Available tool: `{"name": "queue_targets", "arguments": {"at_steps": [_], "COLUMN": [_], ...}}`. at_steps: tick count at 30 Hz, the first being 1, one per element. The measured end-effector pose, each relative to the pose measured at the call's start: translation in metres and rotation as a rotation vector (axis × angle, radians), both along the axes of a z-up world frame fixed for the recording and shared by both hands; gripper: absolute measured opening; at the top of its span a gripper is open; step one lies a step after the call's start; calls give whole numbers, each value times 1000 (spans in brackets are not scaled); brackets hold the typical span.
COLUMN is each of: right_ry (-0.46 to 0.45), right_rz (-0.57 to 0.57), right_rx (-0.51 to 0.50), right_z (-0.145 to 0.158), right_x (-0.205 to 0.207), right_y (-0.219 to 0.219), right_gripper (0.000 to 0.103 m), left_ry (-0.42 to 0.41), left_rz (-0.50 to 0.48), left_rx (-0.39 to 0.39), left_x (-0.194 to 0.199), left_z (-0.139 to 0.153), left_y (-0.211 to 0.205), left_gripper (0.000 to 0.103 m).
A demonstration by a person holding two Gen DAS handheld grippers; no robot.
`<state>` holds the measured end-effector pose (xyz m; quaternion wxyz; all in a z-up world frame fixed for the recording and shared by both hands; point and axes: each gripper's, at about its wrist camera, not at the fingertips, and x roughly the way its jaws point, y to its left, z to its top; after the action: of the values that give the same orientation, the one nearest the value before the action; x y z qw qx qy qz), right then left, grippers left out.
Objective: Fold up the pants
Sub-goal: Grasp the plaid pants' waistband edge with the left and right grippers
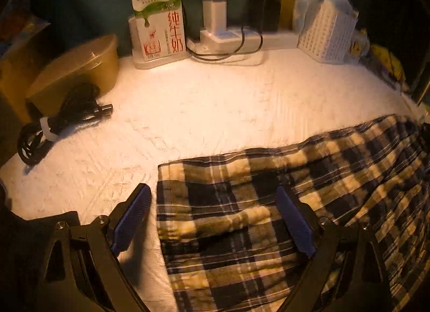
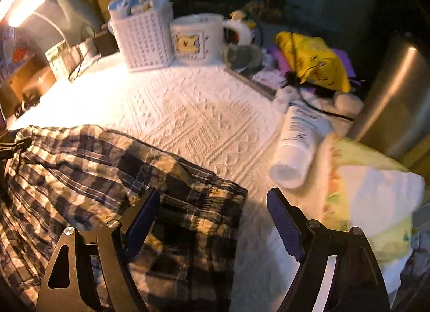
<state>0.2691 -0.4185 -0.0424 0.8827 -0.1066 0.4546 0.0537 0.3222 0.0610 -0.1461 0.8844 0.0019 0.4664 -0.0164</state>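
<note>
Hovering with jaws spread wide and gripping nothing, the left gripper [image 1: 212, 214] straddles the left end of the plaid pants [image 1: 268, 204] on the white-covered counter [image 1: 188, 113]; the right gripper [image 2: 213, 214], jaws likewise apart and empty, straddles their right end, a white bottle [image 2: 295, 148] lying just beyond.

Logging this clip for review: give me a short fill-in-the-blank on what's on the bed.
1. The plaid pants lie on a ____ textured bedspread.
2. The white lattice plastic basket stands beside a cartoon-printed ____.
3. The white plastic bottle lies on its ____.
4. Both hand-held grippers' jaws are ____.

Missing: white; mug; side; open
</note>
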Motion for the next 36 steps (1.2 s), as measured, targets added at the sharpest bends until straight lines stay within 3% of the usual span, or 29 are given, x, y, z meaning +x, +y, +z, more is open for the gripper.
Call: {"name": "queue_targets", "arguments": {"at_steps": [2, 3, 4, 5, 6, 7, 13, 22, 31, 36], "right_ry": [9, 15, 25, 40, 13, 8, -97, -270, -360, -367], "right_rz": [21, 41, 70, 79, 83, 87, 94, 103, 70, 52], "right_rx": [-9, -7, -12, -18, -28, -43, -111, -130, -93, -63], "right_z": [-4, -6, -11, -16, -17, -19, 1, 48, 78, 85], "right_x": [3, 4, 3, 3, 2, 0, -15, -8, 24, 55], "right_y": [6, 10, 16, 20, 23, 27, 46, 77, 81, 81], "right_gripper": [82, 77, 48, 32, 31, 28, 27, 27, 27, 27], "left_ry": [-14, -21, -30, -37, -37, -38, -108, -250, -335, -367], "left_rz": [-22, -38, -53, -64, -70, -66, -30, 16, 63, 81], "left_rx": [-5, -8, -11, -6, -2, 15, 19, 39, 64, 83], "left_x": [-6, -8, -11, -14, -15, -18, -22, 8, 45, 76], "left_z": [3, 4, 4, 6, 7, 8, 19, 60, 94, 100], "left_y": [-6, -9, -12, -16, -20, -22, -9, 13, 41, 50], "left_gripper": [74, 61, 43, 30, 9, 4, 1, 1, 1, 1]}}
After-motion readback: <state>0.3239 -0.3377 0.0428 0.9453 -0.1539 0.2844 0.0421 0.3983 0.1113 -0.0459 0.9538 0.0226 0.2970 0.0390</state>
